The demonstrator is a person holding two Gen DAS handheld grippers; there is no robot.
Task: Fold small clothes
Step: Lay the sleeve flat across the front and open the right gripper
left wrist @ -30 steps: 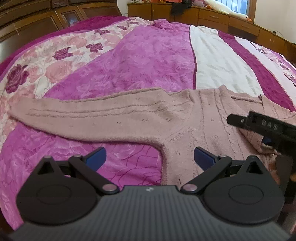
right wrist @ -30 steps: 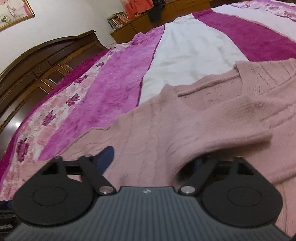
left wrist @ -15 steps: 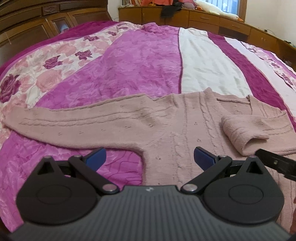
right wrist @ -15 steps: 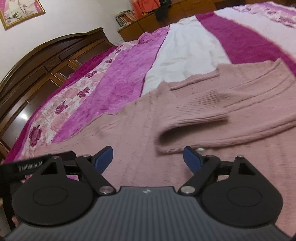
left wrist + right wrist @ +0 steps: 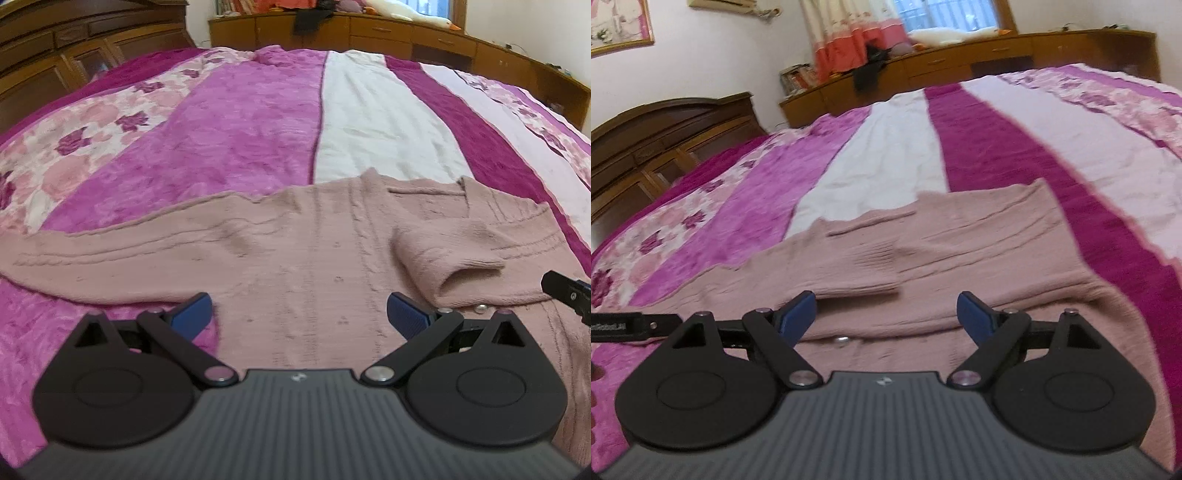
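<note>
A dusty-pink knitted cardigan [image 5: 295,258] lies flat on the bed; it also shows in the right wrist view [image 5: 960,266]. Its one sleeve [image 5: 110,251] stretches out to the left. The other sleeve [image 5: 450,258] is folded across the chest, cuff [image 5: 871,258] toward the middle. My left gripper [image 5: 299,317] is open and empty, above the cardigan's lower body. My right gripper [image 5: 886,317] is open and empty, just in front of the folded sleeve. A tip of the right gripper [image 5: 565,291] shows at the left view's right edge.
The cardigan lies on a bedspread [image 5: 240,122] striped magenta, white and floral pink. A dark wooden headboard [image 5: 657,133] stands on the left. A low wooden cabinet [image 5: 388,33] with clothes and a plush toy runs along the far wall.
The right gripper has let go of the folded sleeve, opened and drawn back. The sleeve now rests across the chest. Both cameras have pulled back and tilted up.
</note>
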